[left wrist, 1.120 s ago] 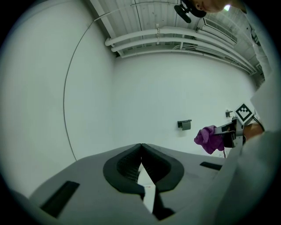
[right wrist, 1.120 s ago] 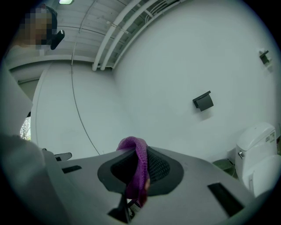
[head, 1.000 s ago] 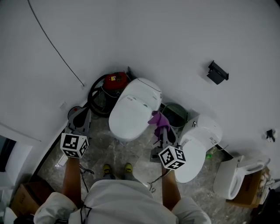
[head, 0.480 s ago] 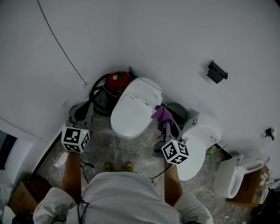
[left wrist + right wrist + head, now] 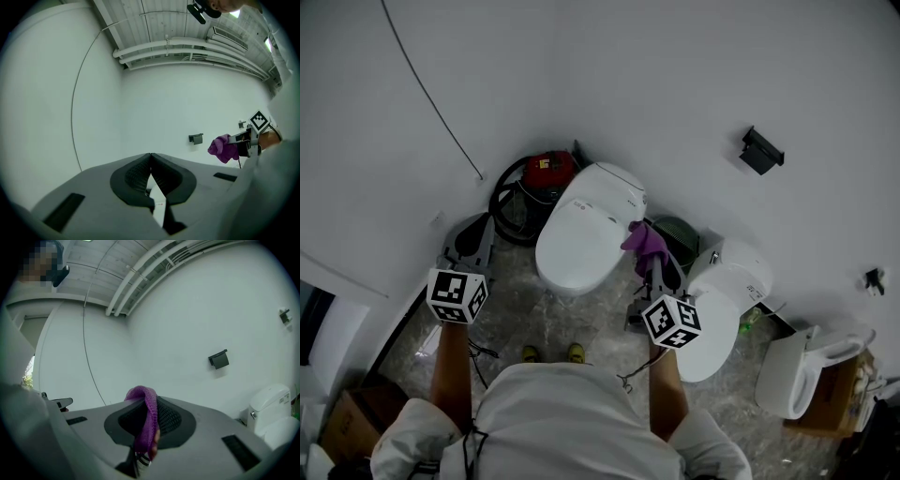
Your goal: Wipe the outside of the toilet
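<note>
A white toilet (image 5: 581, 239) with its lid down stands against the wall in the head view. My right gripper (image 5: 650, 261) hovers beside the toilet's right flank, shut on a purple cloth (image 5: 642, 241). In the right gripper view the cloth (image 5: 146, 420) drapes over the closed jaws of that gripper (image 5: 147, 401). My left gripper (image 5: 475, 230) is held left of the toilet, apart from it. In its own view the left gripper (image 5: 150, 155) has its jaws closed tip to tip with nothing held. That view also catches the purple cloth (image 5: 223, 148) at the right.
A red vacuum (image 5: 546, 172) with a black hose sits behind the toilet, and a green bin (image 5: 677, 241) stands at its right. Two more white toilets (image 5: 722, 309) (image 5: 802, 370) stand further right. A black holder (image 5: 761, 150) hangs on the wall. A cardboard box (image 5: 345, 427) sits at lower left.
Both grippers have drifted slightly forward, away from the body. The purple cloth has moved a little further along the toilet's right side.
</note>
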`<state>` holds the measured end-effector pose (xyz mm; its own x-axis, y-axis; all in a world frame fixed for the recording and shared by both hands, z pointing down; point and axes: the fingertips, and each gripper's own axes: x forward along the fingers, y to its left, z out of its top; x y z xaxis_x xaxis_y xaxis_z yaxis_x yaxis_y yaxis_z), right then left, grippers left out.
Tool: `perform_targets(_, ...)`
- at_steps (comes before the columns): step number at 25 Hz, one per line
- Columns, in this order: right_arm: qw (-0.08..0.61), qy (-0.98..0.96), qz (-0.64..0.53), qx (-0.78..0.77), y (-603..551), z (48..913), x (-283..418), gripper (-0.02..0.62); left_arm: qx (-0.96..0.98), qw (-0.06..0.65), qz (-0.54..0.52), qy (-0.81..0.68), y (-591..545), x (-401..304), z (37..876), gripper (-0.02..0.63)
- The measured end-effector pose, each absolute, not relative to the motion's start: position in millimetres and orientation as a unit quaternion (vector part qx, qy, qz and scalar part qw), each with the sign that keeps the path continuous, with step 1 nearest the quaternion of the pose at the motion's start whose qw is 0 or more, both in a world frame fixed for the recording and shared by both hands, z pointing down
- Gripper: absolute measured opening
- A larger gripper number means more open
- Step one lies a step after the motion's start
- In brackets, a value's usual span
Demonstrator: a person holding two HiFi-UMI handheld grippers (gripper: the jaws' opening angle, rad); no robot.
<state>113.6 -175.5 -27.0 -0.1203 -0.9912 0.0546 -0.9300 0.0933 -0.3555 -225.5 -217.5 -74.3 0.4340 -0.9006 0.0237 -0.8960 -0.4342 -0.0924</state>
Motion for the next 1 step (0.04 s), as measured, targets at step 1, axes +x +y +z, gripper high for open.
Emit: perform_targets(1, 0.1, 0.732, -0.152, -0.656, -175.4, -27.0, 113.0, 0.054, -0.846, 0.033, -0.035, 0.53, -217.9, -225.8, -74.2, 0.012)
